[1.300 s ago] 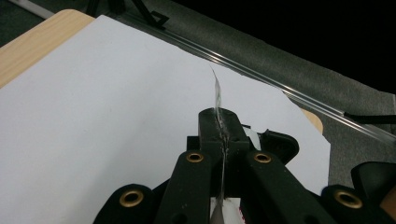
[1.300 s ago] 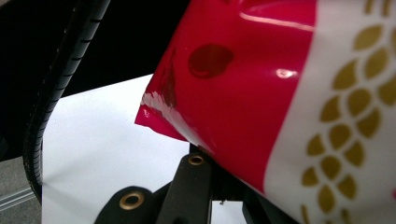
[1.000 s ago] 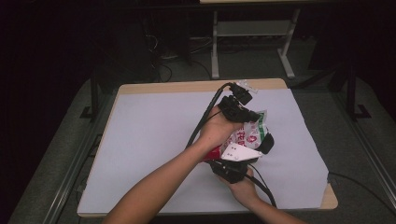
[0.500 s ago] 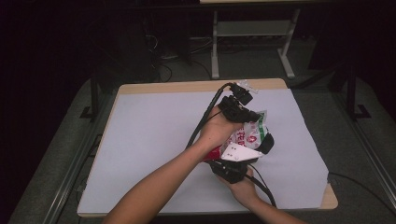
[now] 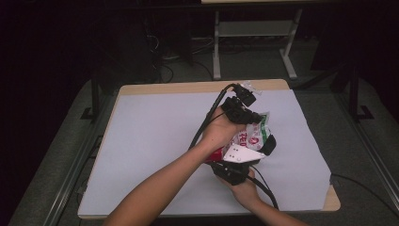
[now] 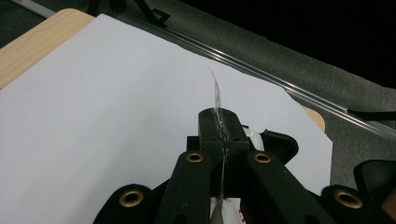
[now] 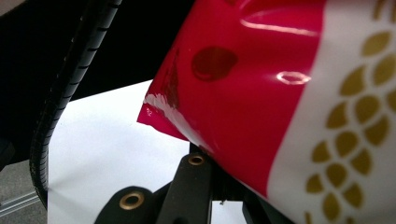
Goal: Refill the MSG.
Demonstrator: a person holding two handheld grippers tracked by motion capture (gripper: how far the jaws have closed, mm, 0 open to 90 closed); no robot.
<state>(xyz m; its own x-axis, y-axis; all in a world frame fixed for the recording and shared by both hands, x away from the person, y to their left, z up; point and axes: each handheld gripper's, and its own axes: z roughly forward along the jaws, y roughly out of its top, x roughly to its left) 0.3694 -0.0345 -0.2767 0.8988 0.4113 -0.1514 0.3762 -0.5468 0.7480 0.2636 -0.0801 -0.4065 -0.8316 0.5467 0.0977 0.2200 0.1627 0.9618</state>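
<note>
A crinkly snack bag (image 5: 252, 135), red, white and green, is held up over the white table sheet (image 5: 155, 141) between both grippers. My left gripper (image 5: 254, 117) grips the bag from above; in the left gripper view its jaws (image 6: 218, 128) are pressed together on the bag's thin clear sealed edge (image 6: 216, 91). My right gripper (image 5: 266, 144), with its grey plate (image 5: 242, 153), holds the bag from below. In the right gripper view the red and white bag (image 7: 280, 93) with gold leaf marks covers the jaw tips, which close on its lower edge (image 7: 208, 151).
The sheet covers a wooden table (image 5: 197, 87) with rounded corners. Black cables (image 5: 207, 122) trail from both grippers across the near side. A metal stand (image 5: 254, 33) and dark floor lie beyond the far edge. A rail (image 6: 299, 88) runs along the table's side.
</note>
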